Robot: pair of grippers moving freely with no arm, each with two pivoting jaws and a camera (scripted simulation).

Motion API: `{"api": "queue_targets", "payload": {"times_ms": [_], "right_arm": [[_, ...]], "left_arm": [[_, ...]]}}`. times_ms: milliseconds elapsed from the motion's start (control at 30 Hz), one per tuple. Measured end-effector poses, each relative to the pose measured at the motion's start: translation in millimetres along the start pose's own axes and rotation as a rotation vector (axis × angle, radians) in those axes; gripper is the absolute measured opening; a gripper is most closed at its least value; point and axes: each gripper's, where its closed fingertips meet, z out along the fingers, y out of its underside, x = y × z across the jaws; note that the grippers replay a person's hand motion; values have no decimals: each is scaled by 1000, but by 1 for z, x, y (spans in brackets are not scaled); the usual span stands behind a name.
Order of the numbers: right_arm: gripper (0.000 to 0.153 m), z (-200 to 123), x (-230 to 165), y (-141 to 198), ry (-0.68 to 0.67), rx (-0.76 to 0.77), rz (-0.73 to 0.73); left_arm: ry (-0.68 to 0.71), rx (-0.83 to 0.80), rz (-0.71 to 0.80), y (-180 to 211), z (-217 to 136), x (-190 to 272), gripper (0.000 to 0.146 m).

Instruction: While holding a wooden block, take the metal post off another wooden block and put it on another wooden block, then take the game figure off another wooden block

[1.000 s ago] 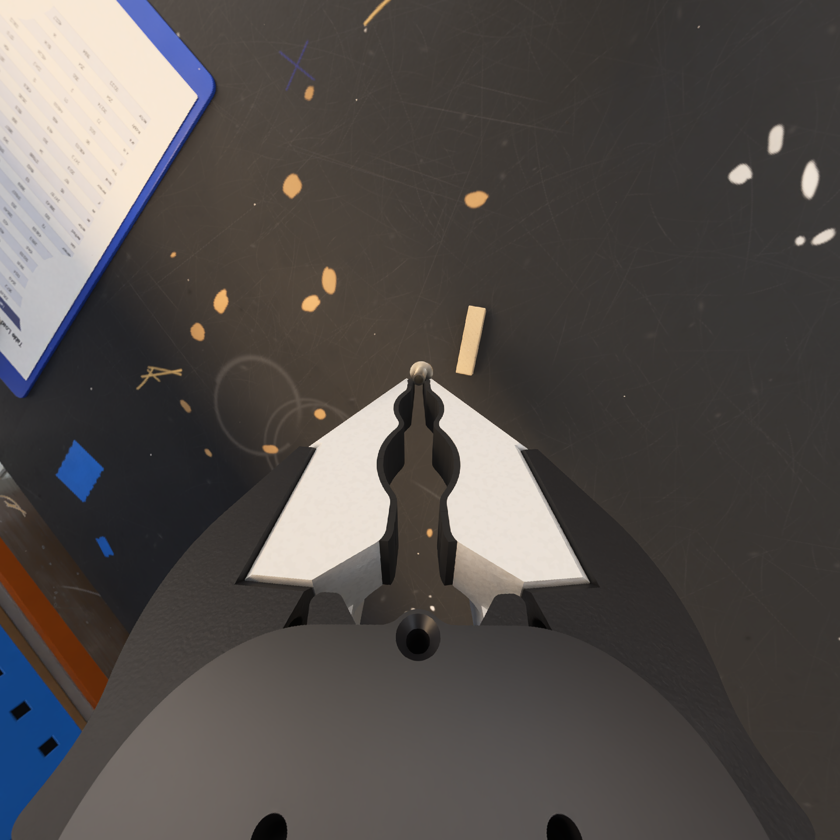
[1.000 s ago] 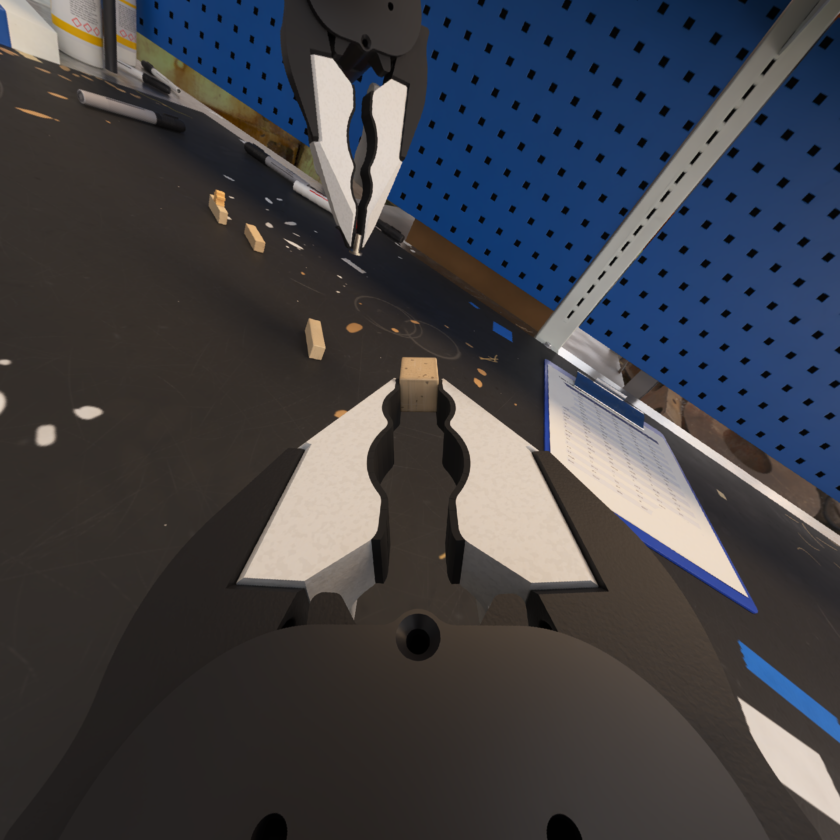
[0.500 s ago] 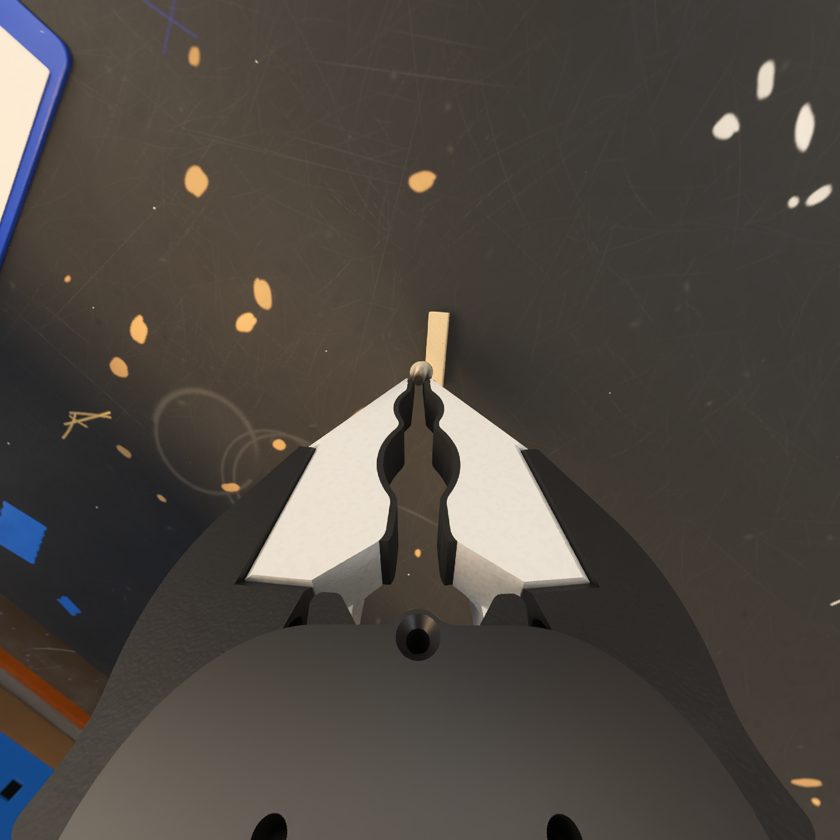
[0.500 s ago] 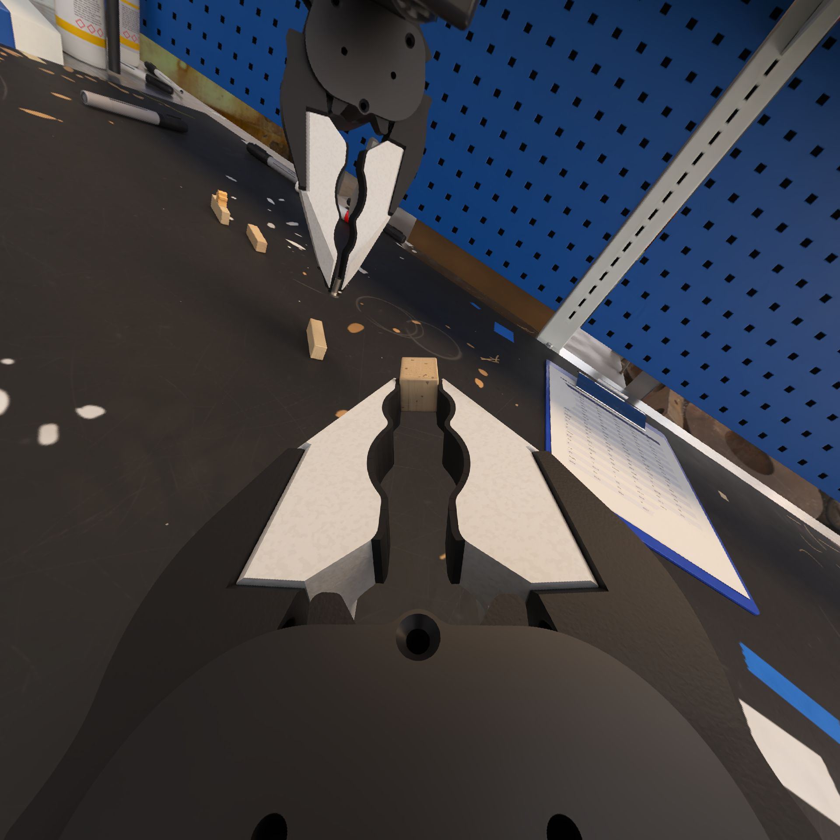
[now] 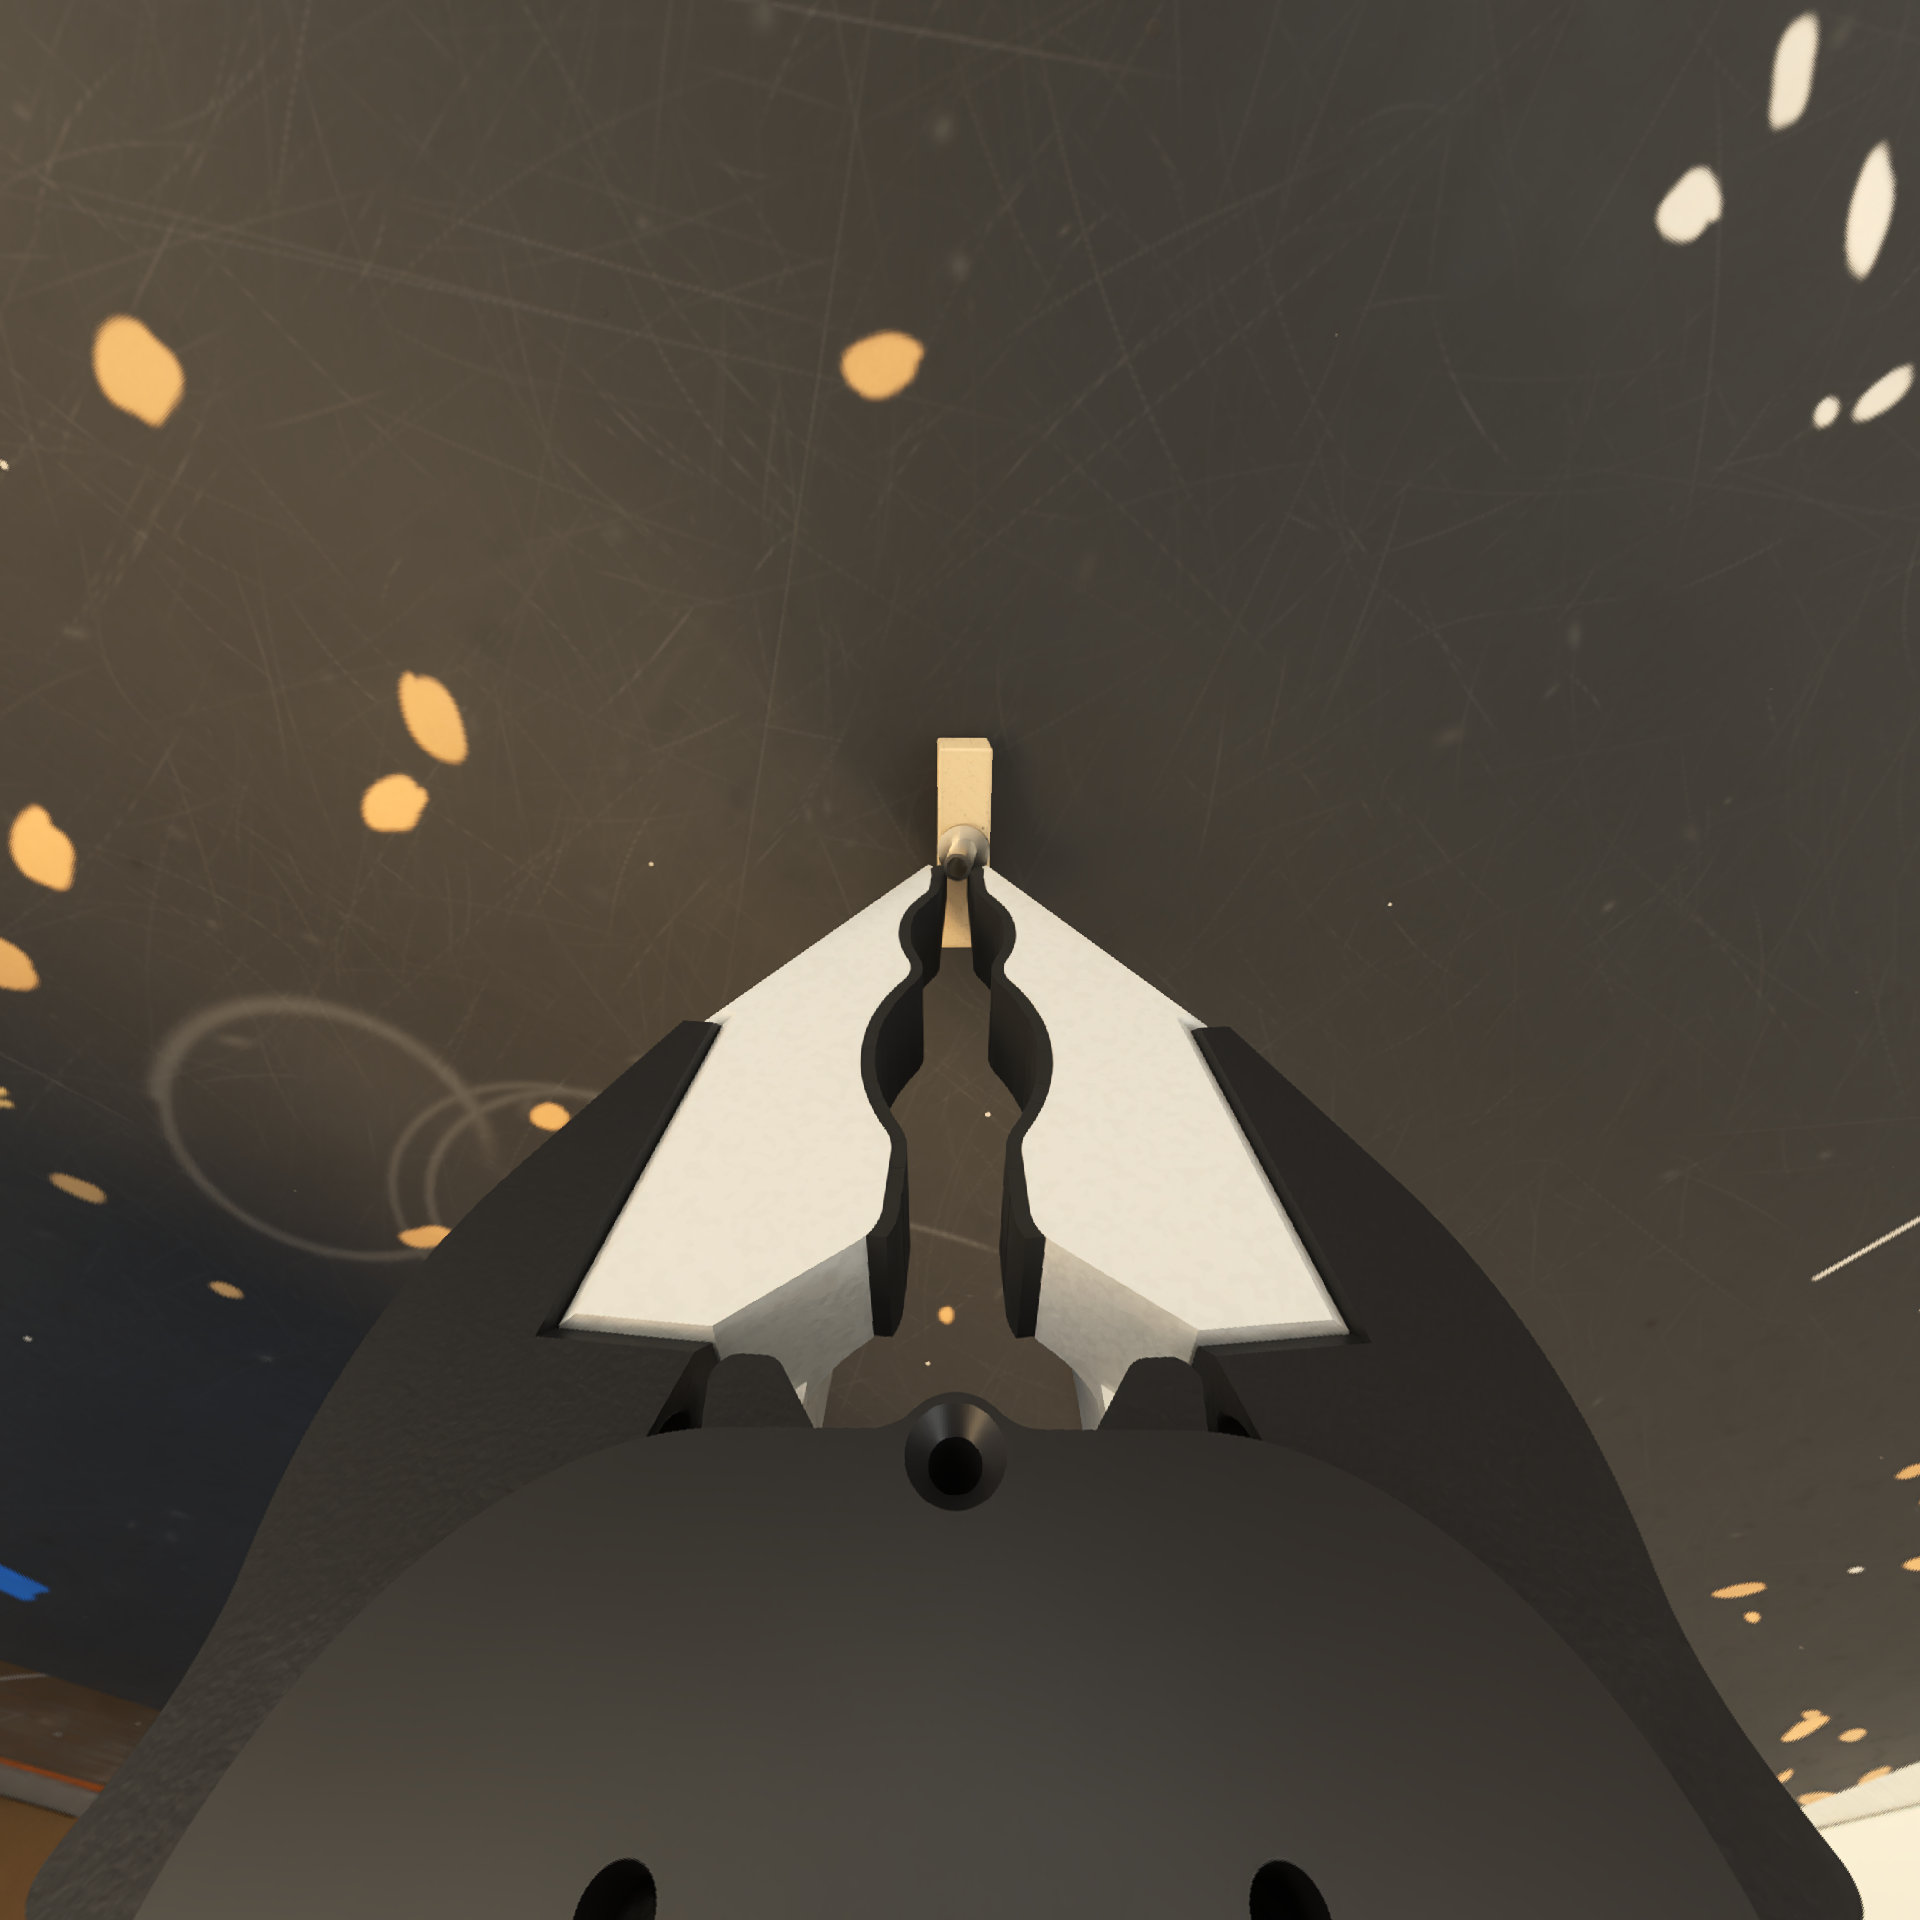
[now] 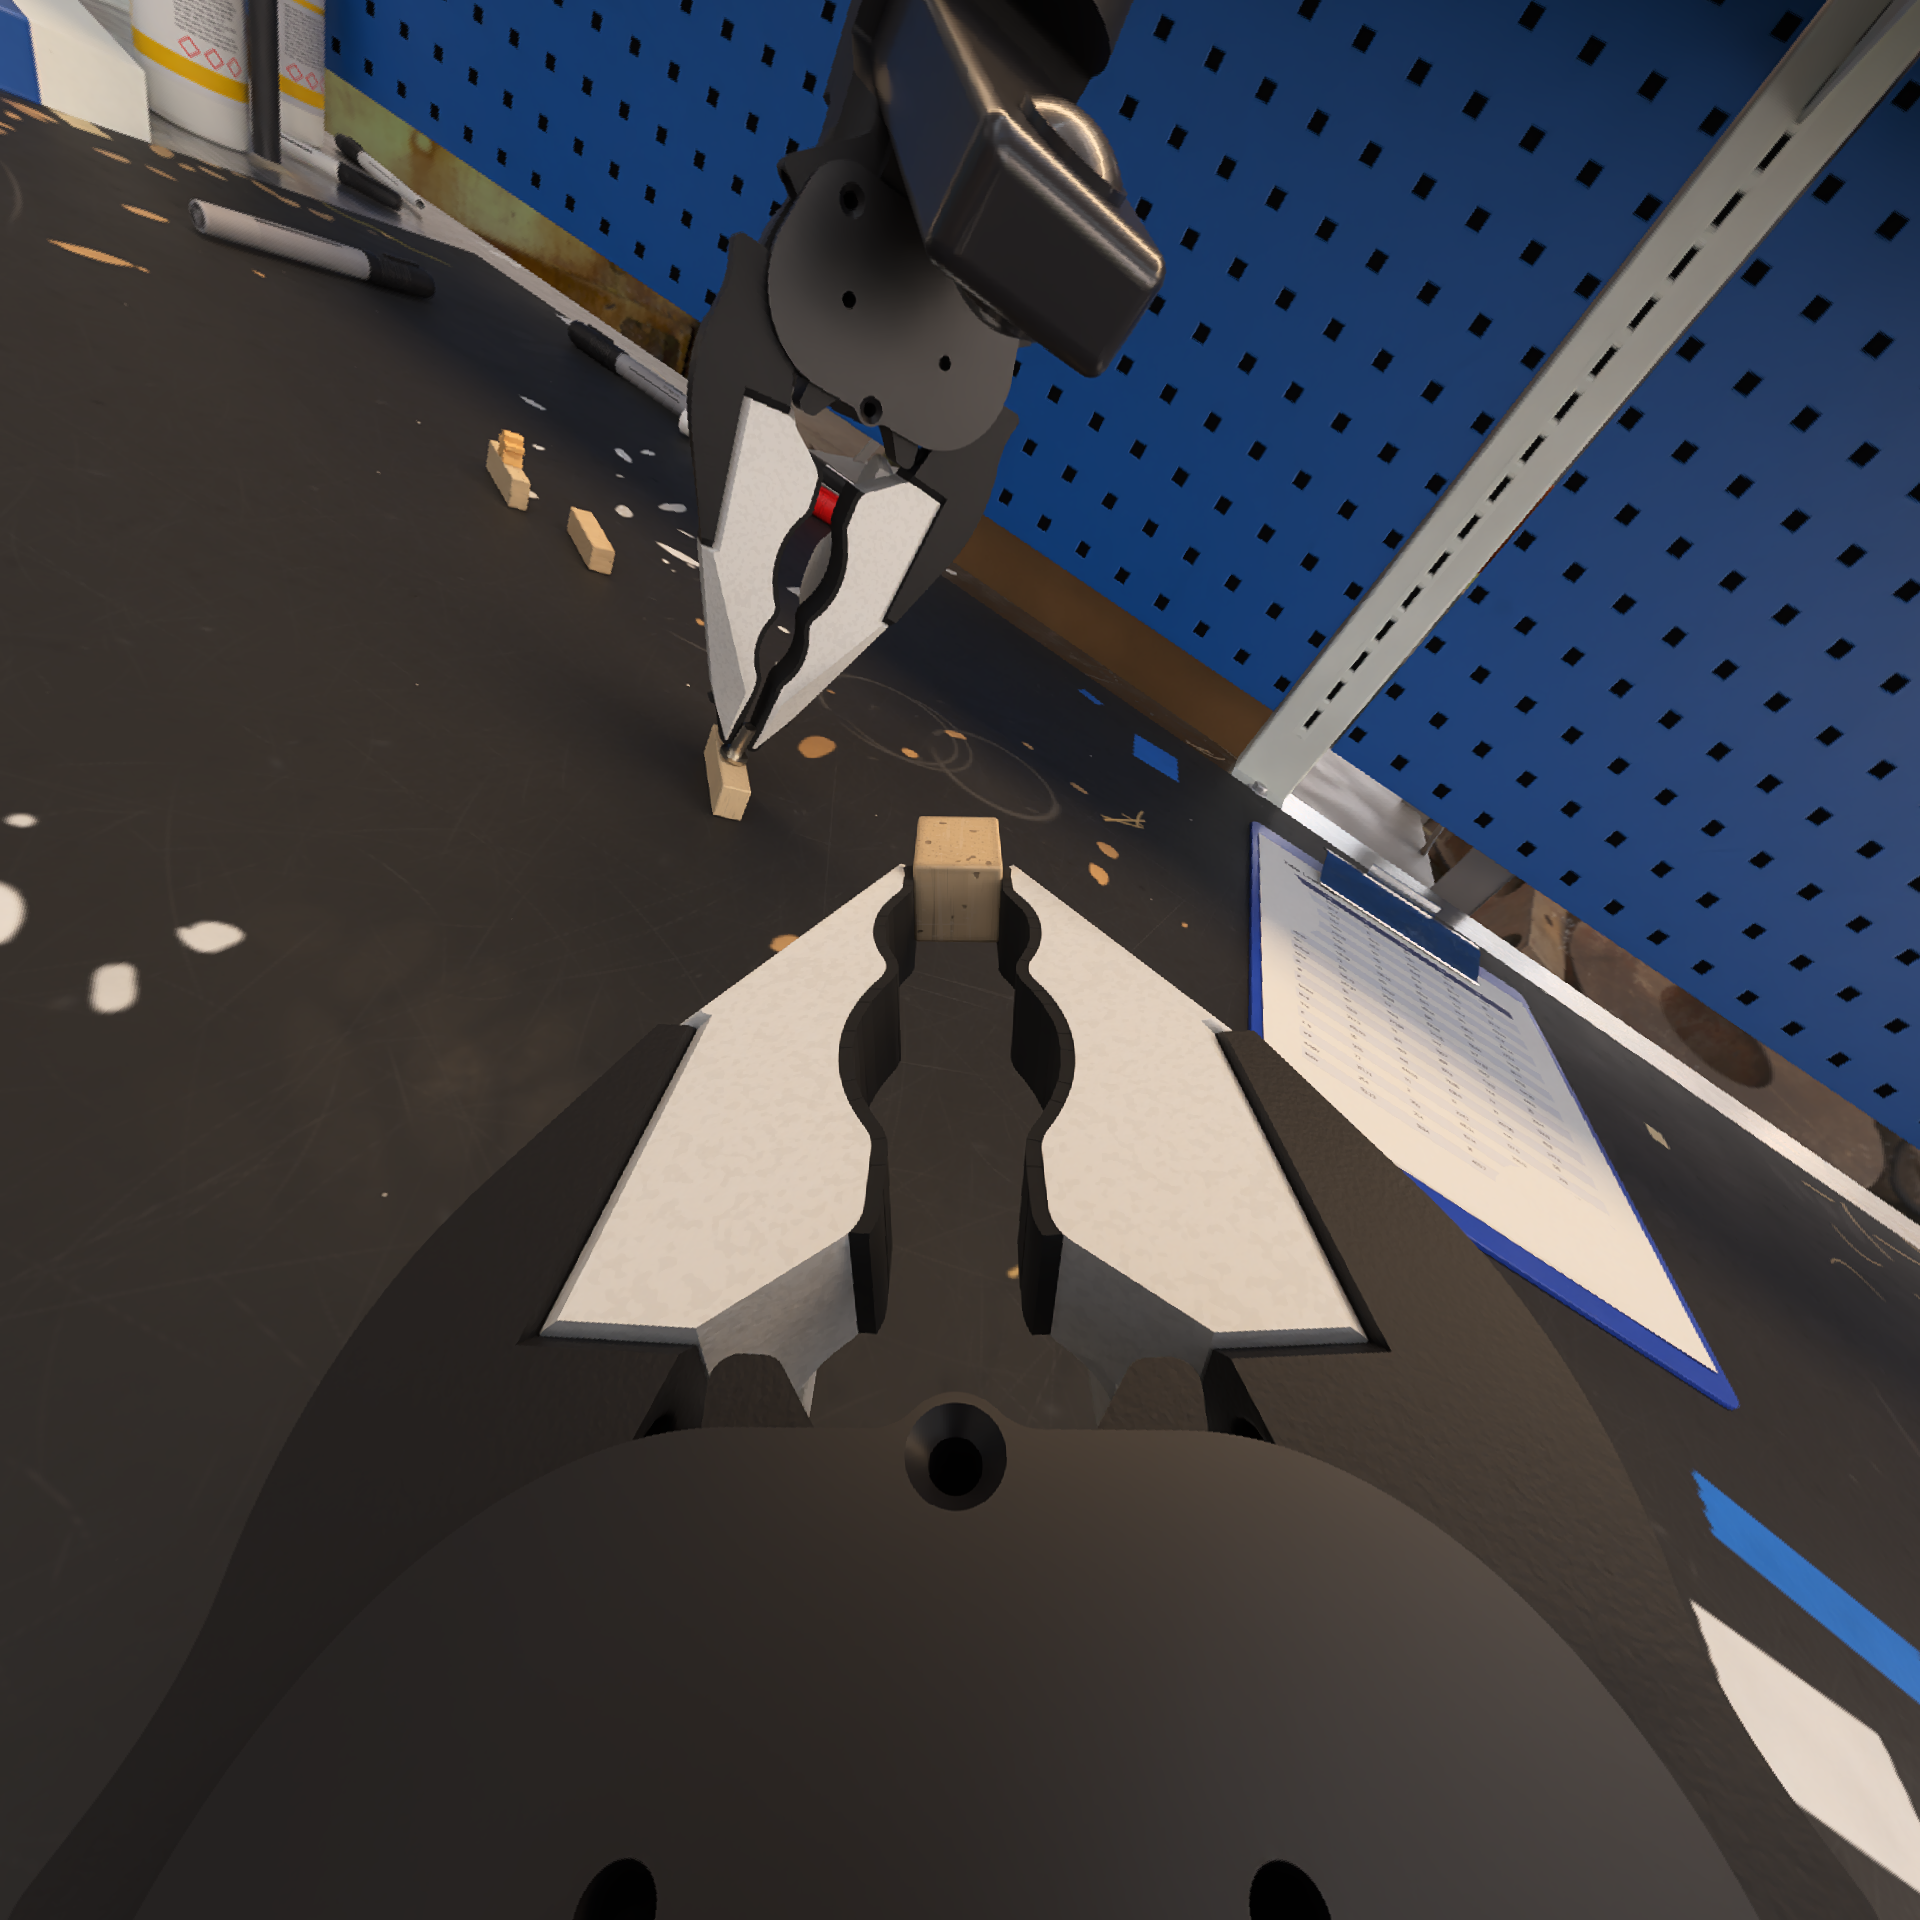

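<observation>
Because the dark table (image 6: pixel 312 1039) lies bare around them, both tools have room. The right tool (image 6: pixel 957 904) pinches a wooden cube (image 6: pixel 957 878) aloft as a held load; the left tool (image 6: pixel 750 727), pinching the metal post (image 5: pixel 962 847), sets it on the upright wooden block (image 6: pixel 729 784).

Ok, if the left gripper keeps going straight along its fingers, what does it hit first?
The small wooden block on the table. The left gripper is shut on the metal post, whose tip already sits at the block's top; whether they touch is unclear.
</observation>
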Motion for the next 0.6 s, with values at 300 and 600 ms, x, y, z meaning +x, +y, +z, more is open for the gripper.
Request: {"api": "queue_targets", "payload": {"times_ms": [300, 600], "right_arm": [[14, 0, 0, 0, 1, -1, 2], [14, 3, -1, 3, 1, -23, -6]], "left_arm": [[-204, 173, -132, 12, -67, -18, 40], [-367, 88, -377, 120, -131, 17, 37]]}}
